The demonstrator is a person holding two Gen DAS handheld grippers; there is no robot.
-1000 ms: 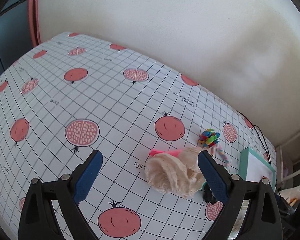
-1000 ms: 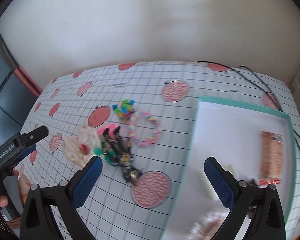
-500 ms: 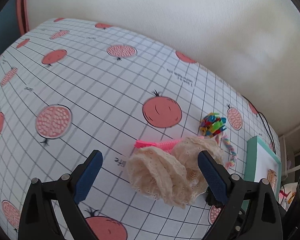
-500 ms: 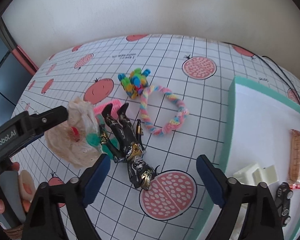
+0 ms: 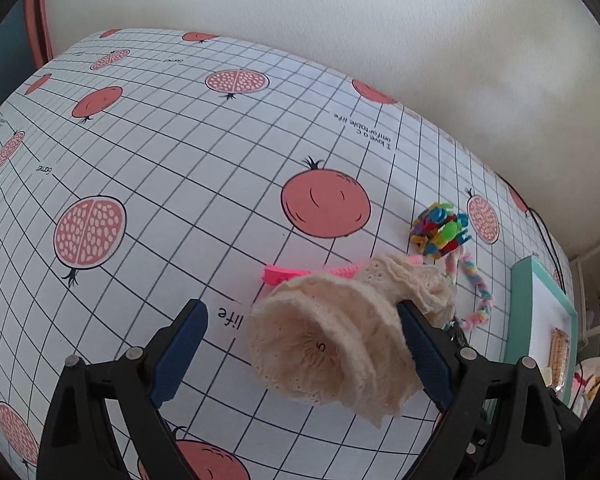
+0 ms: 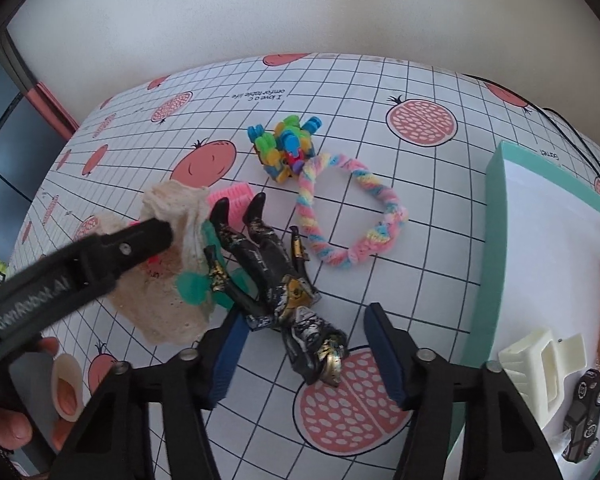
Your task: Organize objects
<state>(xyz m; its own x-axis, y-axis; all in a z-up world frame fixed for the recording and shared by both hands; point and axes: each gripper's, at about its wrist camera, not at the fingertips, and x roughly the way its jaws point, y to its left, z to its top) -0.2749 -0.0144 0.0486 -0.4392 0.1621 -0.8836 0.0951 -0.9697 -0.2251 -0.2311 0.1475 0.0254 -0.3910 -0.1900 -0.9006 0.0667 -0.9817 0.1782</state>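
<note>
- The left gripper (image 5: 300, 344) is seen spread wide, its right blue pad touching the cream lace scrunchie (image 5: 340, 340); nothing is clamped yet; the scrunchie lies on the tablecloth (image 5: 180, 160) mid-table, over a pink comb (image 5: 300, 272).
- The right gripper (image 6: 304, 344) is released too, its pads straddling the head end of the black-and-gold action figure (image 6: 280, 280), which lies flat just beside the scrunchie, apart from the teal-rimmed tray (image 6: 496, 216) at the right edge.
- The step in hand is judged to be two pick-ups; the left jaws should be centred on the lace bundle before closing, since soft fabric is easily pinched by one fold only and the comb beneath may be dragged.
- The figure is best gripped across the torso, low to the cloth; a green piece (image 6: 192, 288) under it could be snagged.
- Both tools are angled downward and forward over the cloth; the left tool crosses the right wrist view from the lower left, a person's fingers (image 6: 64, 384) visible at its handle.
- A pastel twisted hair tie (image 6: 352, 208) and a colourful block cluster (image 6: 288, 148) lie toward the far edge.
</note>
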